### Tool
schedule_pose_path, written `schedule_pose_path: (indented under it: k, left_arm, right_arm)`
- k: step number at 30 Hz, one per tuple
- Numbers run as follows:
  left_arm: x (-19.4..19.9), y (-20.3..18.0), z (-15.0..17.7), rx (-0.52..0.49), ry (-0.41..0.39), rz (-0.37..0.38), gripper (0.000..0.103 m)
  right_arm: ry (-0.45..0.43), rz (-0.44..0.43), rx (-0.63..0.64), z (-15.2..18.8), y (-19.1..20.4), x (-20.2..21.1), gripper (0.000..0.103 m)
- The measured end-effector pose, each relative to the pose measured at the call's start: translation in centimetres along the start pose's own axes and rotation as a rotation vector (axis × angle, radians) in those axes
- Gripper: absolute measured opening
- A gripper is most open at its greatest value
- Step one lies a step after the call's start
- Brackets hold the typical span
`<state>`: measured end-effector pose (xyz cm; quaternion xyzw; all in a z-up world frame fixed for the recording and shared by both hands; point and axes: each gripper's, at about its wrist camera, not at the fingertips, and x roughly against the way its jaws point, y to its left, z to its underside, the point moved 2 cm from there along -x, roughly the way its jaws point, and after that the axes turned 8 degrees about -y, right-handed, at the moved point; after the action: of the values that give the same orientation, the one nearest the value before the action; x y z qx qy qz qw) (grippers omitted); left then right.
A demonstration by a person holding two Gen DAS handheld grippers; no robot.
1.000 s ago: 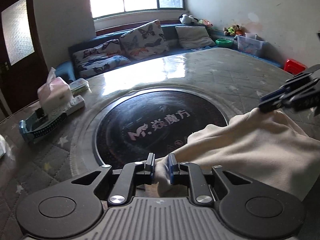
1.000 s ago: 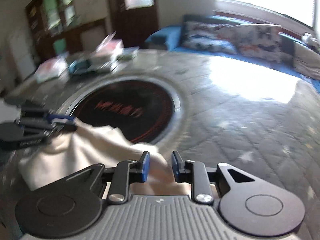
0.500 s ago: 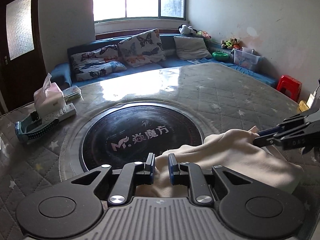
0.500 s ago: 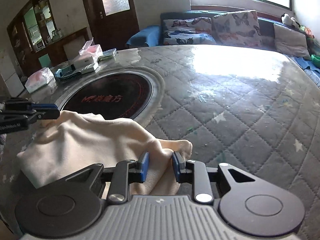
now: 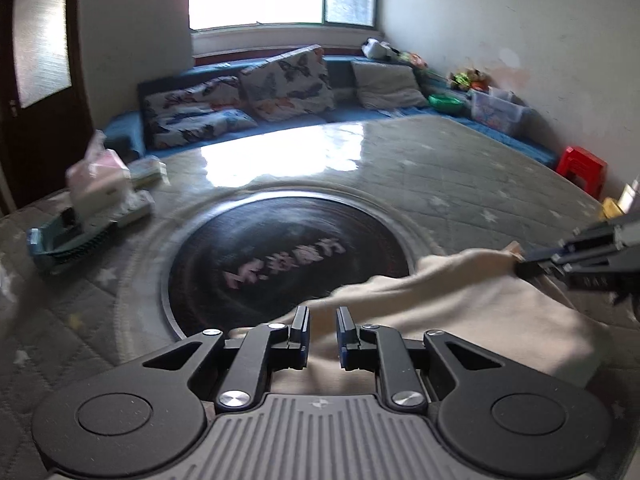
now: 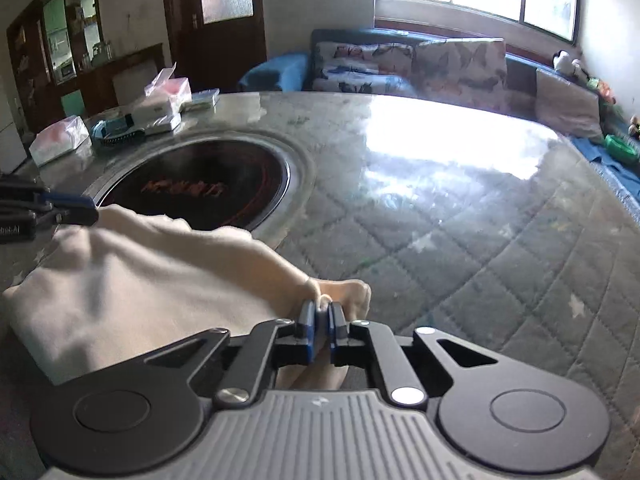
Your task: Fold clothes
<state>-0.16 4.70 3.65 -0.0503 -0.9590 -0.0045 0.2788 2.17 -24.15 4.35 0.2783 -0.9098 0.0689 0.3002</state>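
A cream garment lies bunched on the quilted table near its front edge, partly over the black round hotplate. My left gripper has its jaws a little apart with the cloth's edge between them, not pinched. My right gripper is shut on the garment at its right corner. In the left wrist view the right gripper shows at the right, holding the cloth's far corner. In the right wrist view the left gripper shows at the left edge, at the cloth's other corner.
A tissue box, a teal brush and small boxes sit at the table's left side. A blue sofa with butterfly cushions runs behind. A red stool stands at the right. A dark door and a cabinet stand behind the table.
My right gripper has closed on the garment's corner. My left gripper has opened slightly. The left view has shifted and blurred with motion; the cloth has moved little.
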Motion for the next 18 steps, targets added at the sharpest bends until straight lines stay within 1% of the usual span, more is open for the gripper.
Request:
schedule_pose_path:
  k: [3,5,7,11,13,15,18]
  left_arm:
    - [-0.9,-0.5,-0.1,0.011,0.015,0.036,0.016]
    - [-1.6,-0.8,-0.2,0.017,0.025,0.048,0.016]
    - [-2.4,-1.1,-0.3,0.023,0.035,0.056,0.016]
    - [-3.6,-1.3,-0.4,0.04,0.05,0.061,0.016]
    - [-4.0,-1.2,-0.2,0.046,0.055,0.06,0.016]
    - [-4.1,-1.1,-0.1,0.052,0.05,0.061,0.016]
    - [-4.0,-1.0,-0.1,0.061,0.044,0.065,0.016]
  right_arm:
    - [-0.012,-0.005,0.007,-0.5,0.1,0.2,0.012]
    - [-0.036,-0.032,0.034,-1.2,0.9,0.5,0.013]
    - [-0.044,-0.078,0.049,-1.8,1.8,0.0,0.013]
    - [-0.021,-0.142,0.08,-2.5,3.5,-2.2,0.014]
    - [-0.002,-0.154,0.093,-2.4,4.1,-3.5,0.014]
    - [0.01,-0.145,0.089,-2.2,4.3,-4.5,0.014]
    - [0.011,-0.143,0.078,-2.0,4.2,-4.6,0.014]
